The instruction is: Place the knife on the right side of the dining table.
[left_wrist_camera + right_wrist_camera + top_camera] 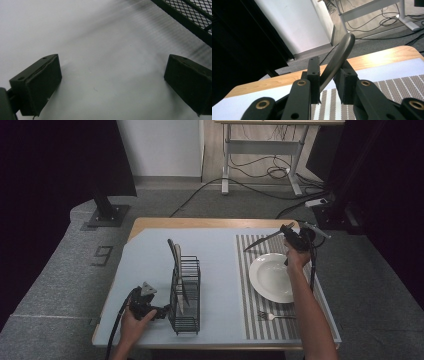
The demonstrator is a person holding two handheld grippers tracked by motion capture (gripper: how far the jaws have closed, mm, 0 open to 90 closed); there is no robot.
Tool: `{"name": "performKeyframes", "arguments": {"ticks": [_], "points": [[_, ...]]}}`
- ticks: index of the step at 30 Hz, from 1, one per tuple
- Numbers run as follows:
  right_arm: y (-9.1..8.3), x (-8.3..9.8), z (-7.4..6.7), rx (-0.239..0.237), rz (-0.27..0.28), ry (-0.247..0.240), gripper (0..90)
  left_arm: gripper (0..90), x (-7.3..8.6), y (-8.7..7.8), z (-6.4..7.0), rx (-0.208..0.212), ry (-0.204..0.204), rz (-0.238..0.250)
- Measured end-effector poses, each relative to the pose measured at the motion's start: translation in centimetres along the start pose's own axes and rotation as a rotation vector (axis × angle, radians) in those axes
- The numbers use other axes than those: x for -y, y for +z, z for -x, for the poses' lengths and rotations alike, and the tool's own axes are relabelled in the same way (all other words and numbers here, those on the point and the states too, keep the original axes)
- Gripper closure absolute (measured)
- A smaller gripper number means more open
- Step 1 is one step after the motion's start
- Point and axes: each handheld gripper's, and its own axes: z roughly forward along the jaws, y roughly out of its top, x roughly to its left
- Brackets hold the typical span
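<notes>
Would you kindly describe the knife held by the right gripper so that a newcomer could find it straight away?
Start at the grey striped placemat on the right of the pale blue table top, and go to its far end, beyond the round white plate. There the right gripper holds a dark metal table knife in the air. Unlike the cutlery standing in the black wire caddy, it lies nearly level, pointing left.

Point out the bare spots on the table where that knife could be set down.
Free: the striped mat left of the plate, and the blue cover between the wire rack and mat. Crowded: the mat's near edge with the fork, and beside the rack by the left gripper.
</notes>
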Motion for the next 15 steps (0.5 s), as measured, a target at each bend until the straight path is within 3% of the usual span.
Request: {"name": "performKeyframes", "arguments": {"ticks": [15], "points": [[0.2, 0.3, 1.4, 0.055, -0.037, 0.004, 69.8, 0.7, 0.0, 0.0, 0.0, -0.001, 0.0, 0.0]]}}
